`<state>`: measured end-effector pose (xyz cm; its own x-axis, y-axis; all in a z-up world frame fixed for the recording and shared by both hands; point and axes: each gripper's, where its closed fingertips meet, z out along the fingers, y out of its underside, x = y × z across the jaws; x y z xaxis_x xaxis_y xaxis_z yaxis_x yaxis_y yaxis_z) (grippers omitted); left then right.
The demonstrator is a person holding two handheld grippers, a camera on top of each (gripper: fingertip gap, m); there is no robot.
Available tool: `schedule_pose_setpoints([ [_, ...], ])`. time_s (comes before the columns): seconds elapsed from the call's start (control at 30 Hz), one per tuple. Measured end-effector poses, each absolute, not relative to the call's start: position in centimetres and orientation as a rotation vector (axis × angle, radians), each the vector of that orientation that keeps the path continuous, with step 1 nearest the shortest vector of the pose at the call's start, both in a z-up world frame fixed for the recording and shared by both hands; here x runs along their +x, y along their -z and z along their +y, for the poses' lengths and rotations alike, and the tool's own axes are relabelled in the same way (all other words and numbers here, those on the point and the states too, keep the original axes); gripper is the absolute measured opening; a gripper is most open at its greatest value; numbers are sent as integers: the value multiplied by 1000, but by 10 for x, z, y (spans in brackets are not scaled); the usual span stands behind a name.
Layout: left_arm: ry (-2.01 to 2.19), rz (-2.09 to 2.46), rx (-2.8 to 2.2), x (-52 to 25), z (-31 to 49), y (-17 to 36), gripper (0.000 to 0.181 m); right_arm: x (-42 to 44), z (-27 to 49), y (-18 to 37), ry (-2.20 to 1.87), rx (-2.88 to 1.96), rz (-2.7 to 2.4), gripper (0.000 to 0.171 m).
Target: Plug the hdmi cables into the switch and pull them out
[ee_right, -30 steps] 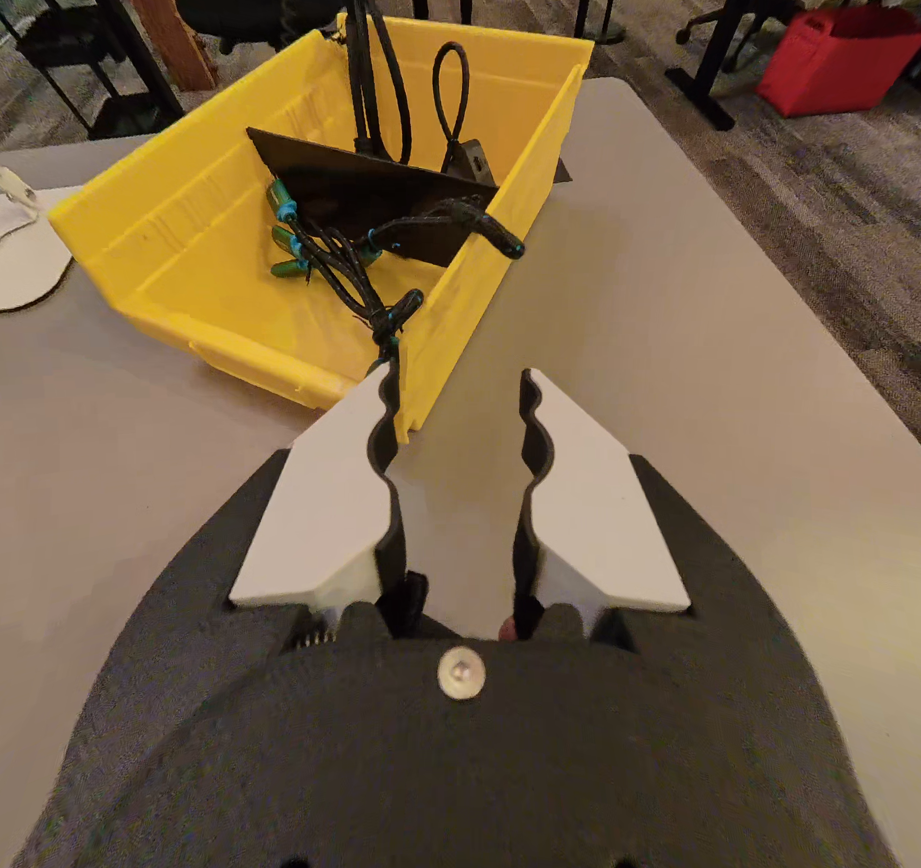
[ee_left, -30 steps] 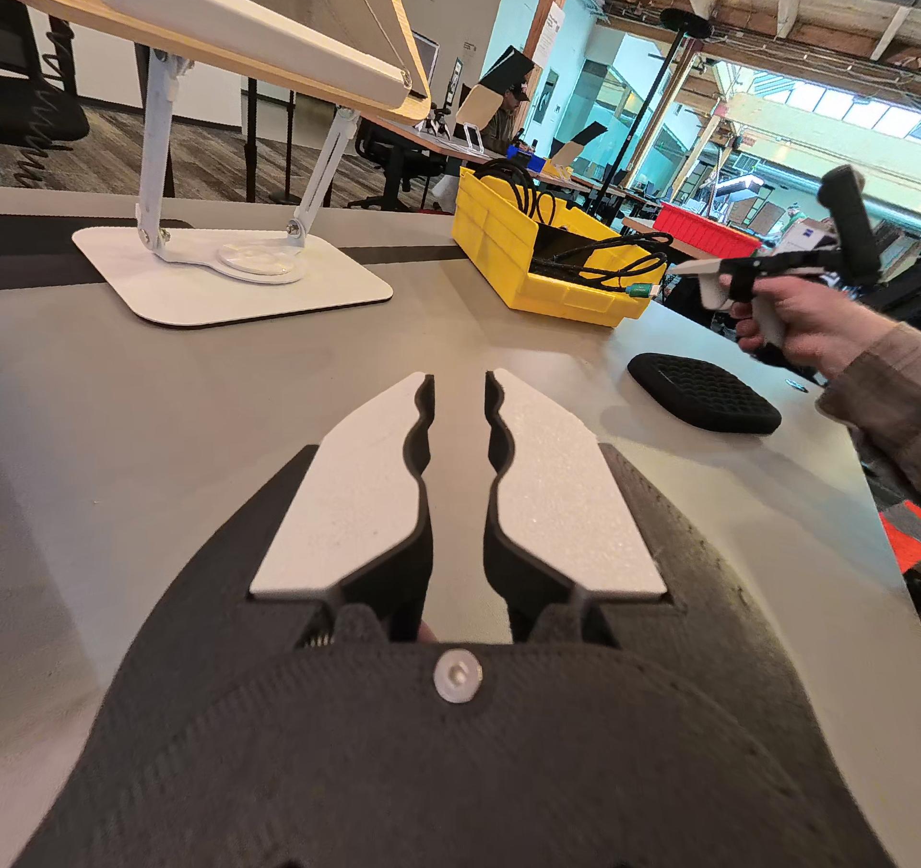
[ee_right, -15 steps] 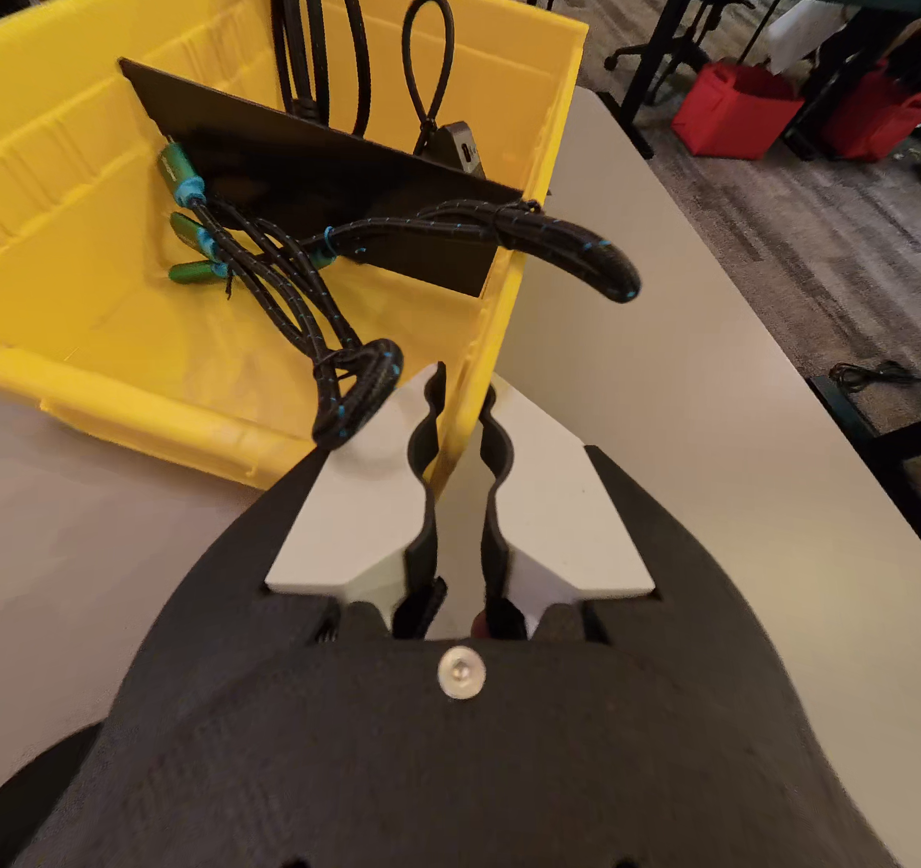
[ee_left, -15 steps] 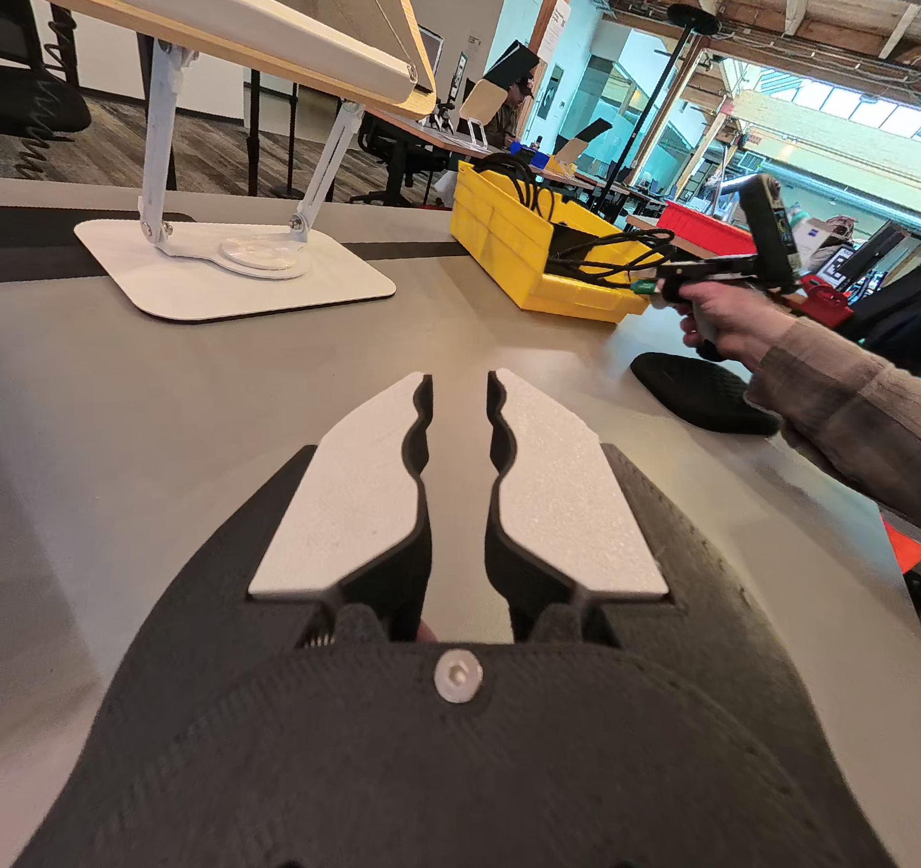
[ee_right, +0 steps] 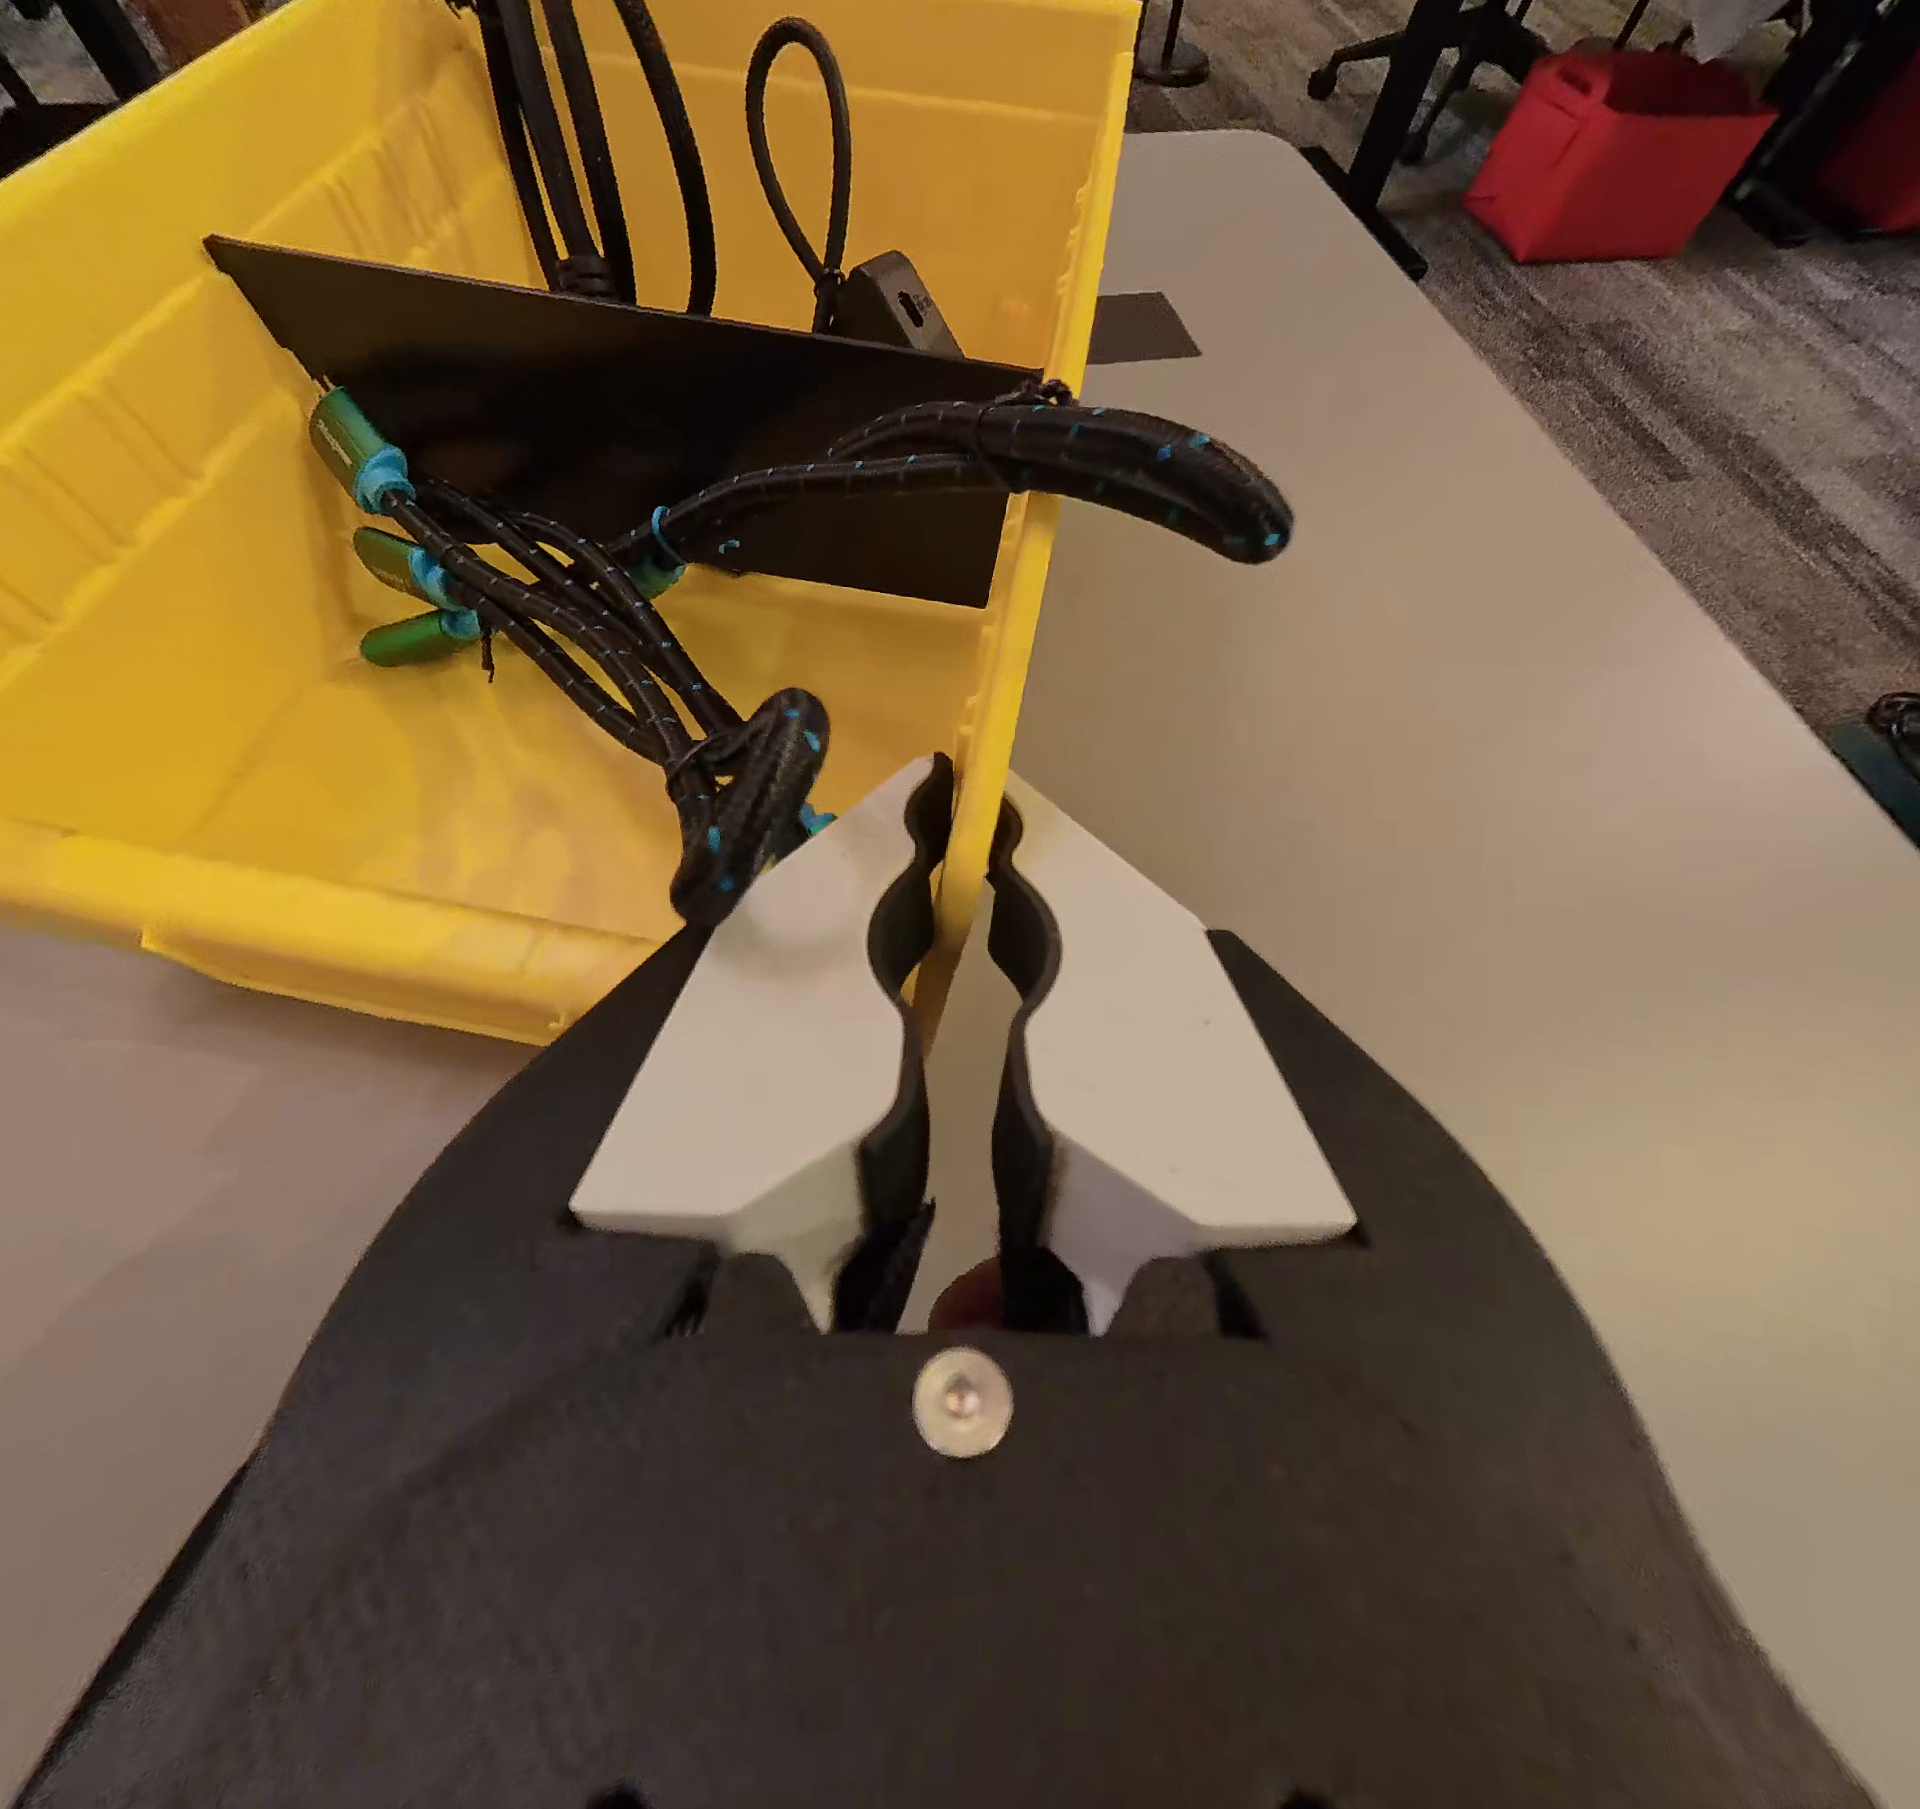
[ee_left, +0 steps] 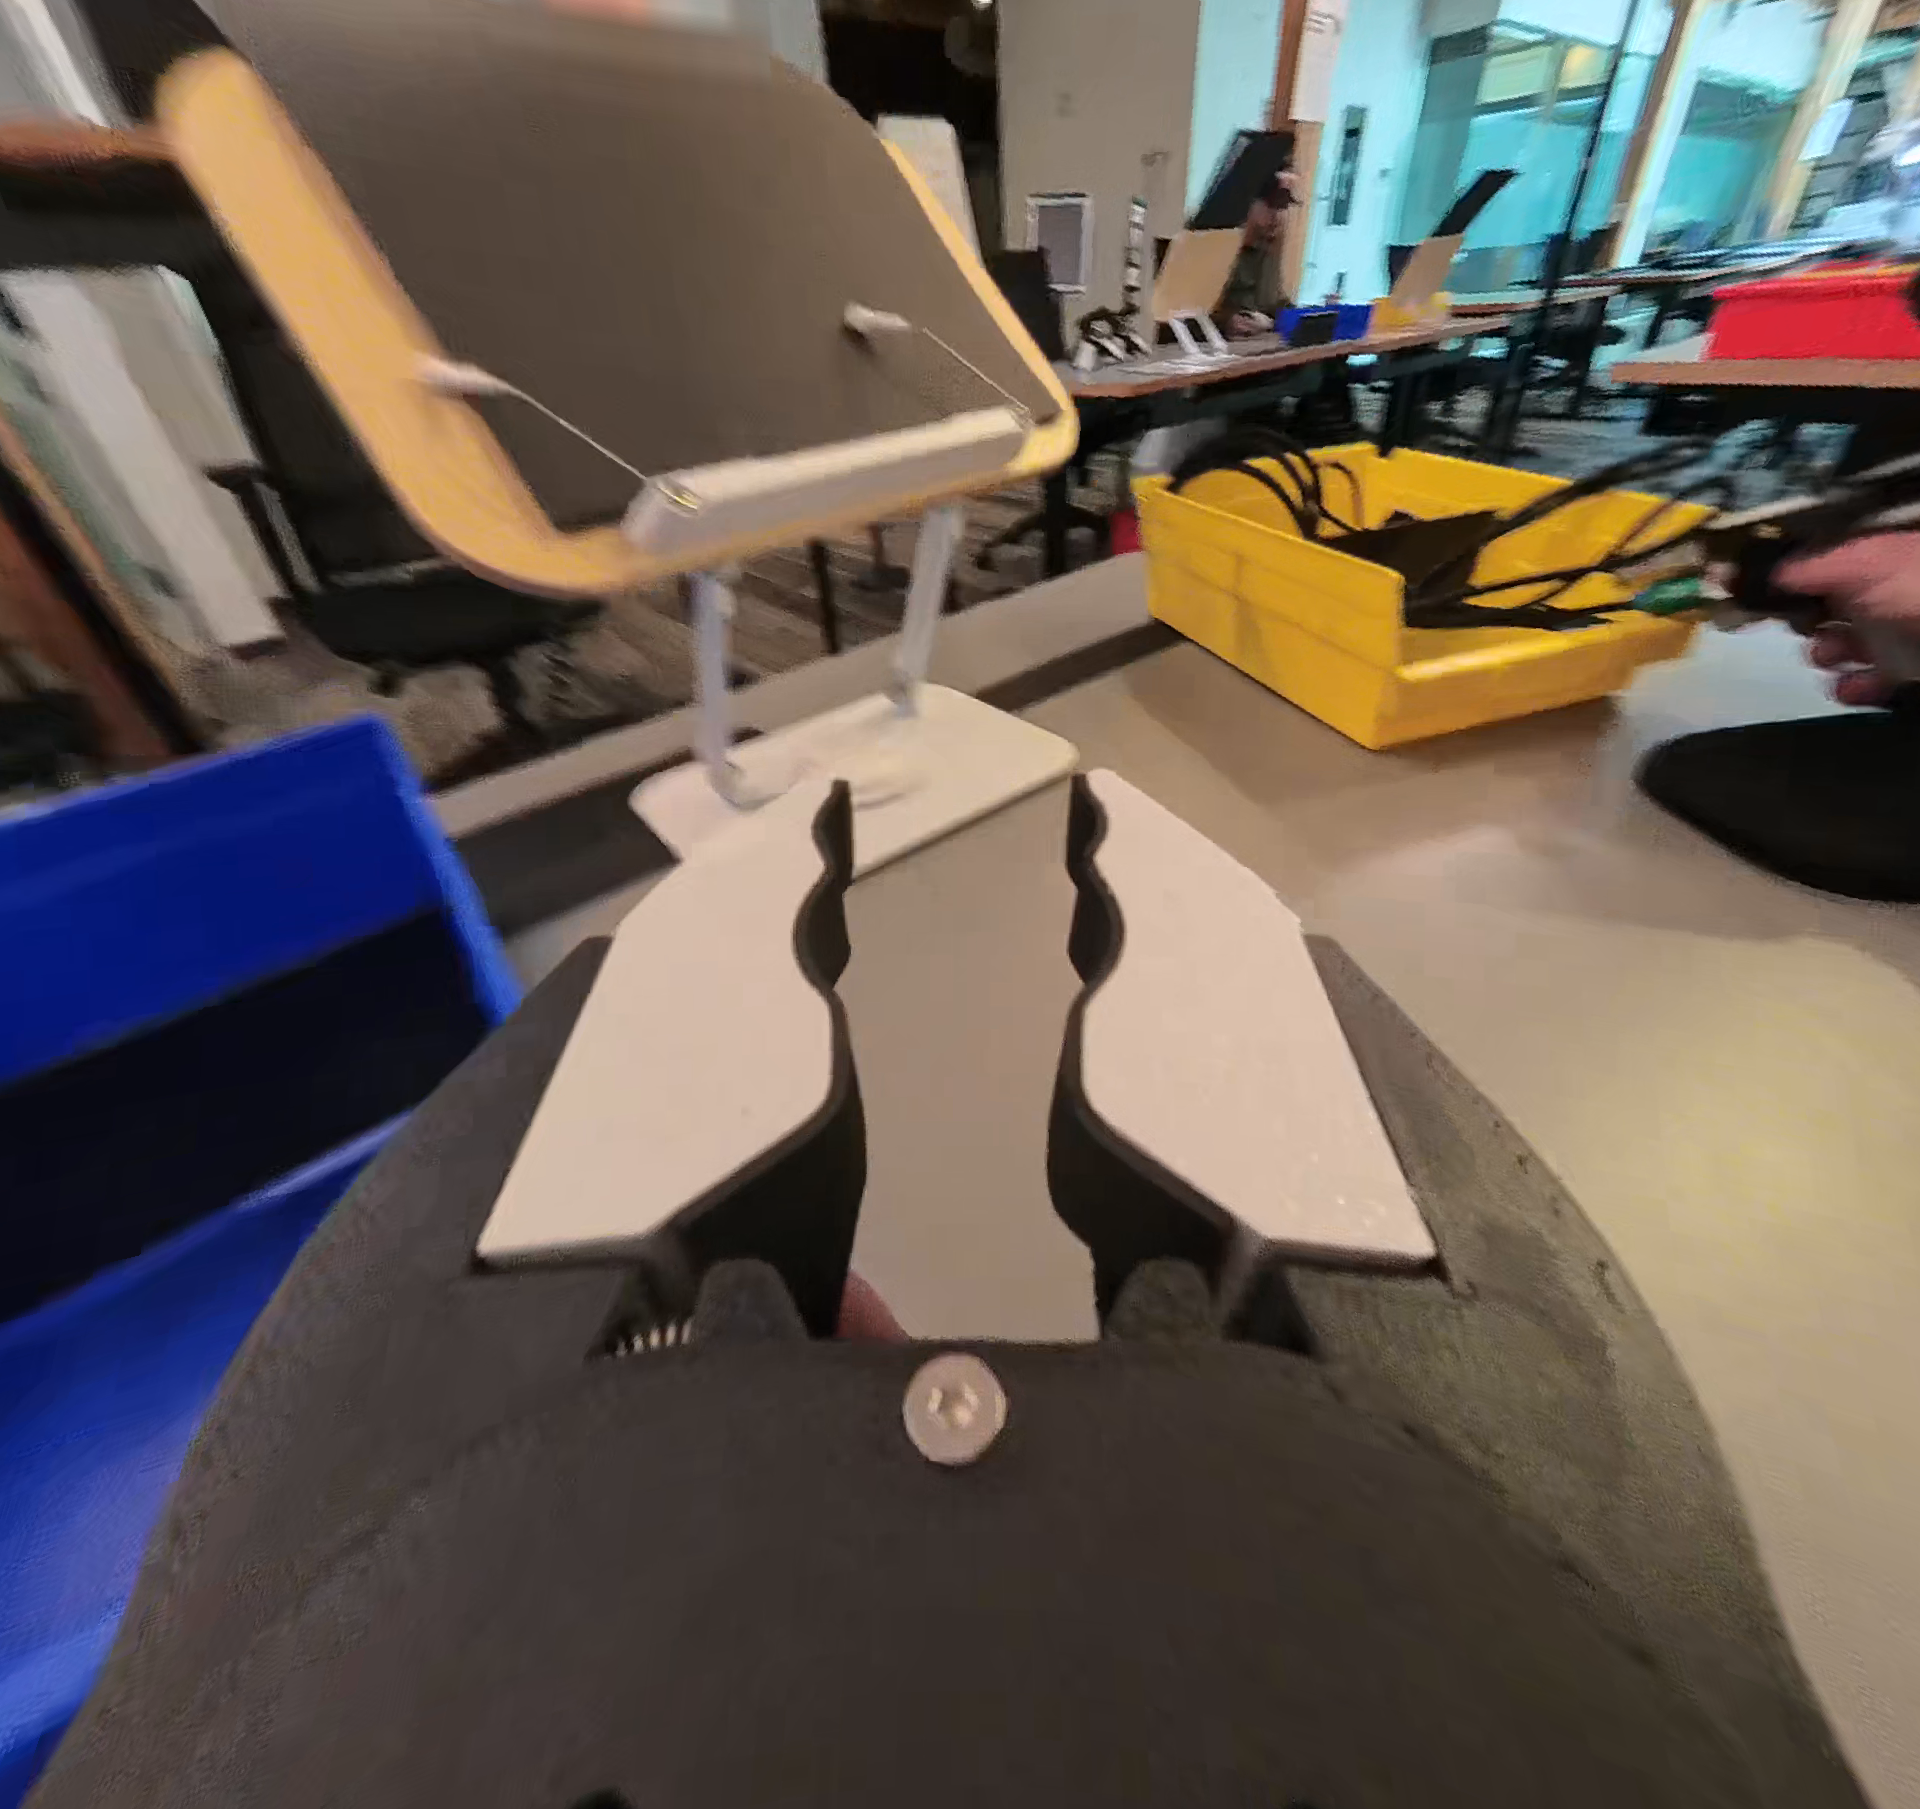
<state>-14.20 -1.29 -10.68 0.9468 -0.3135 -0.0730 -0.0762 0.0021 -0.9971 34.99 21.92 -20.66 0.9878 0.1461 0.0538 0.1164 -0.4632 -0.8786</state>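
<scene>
Right gripper [ee_right: 966, 803]: jaws pinched on the thin side wall of the yellow bin [ee_right: 1029, 575]. A tug could tip or drag the light bin — the smooth plastic may also slip from the wavy black pads.
Left gripper [ee_left: 951, 824]: jaws parted, empty, above the matte grey table [ee_left: 1558, 1084].
HDMI cables [ee_right: 623, 616]: braided black with blue flecks, green metal plugs, at 11 o'clock inside the bin. A loop draped over the wall could snag.
Switch [ee_right: 644, 429]: flat black box, tilted in the bin at 12 o'clock — apparently still plugged.
Blue bin [ee_left: 208, 1032]: glossy, at the left gripper's 9 o'clock.
</scene>
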Motion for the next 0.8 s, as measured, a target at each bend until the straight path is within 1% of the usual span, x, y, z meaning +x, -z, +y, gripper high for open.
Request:
schedule_pose_setpoints([
  [0.1,-1,213,-1576,-195,-18,86,53,338,206,207,-59,-2068,-198,0],
  [0.17,-145,186,-1683,-231,-24,91,64,332,197,208,-90,-2087,-202,1],
  [0.27,-332,163,-1767,-277,-39,97,76,325,185,205,-107,-2094,-217,1],
  [0.4,-468,-15,-1750,-344,-64,94,83,316,168,206,-104,-2093,-242,0],
  [0.57,-519,-220,-1768,-408,-92,109,93,307,153,204,-143,-2100,-246,1],
  [0.6,-498,-244,-1778,-414,-94,114,97,305,151,204,-149,-2099,-247,1],
  [0.73,-399,-299,-1766,-423,-89,130,99,297,145,203,-158,-2098,-265,1],
  [0.8,-362,-292,-1788,-423,-80,141,105,292,143,203,-157,-2095,-273,1],
])
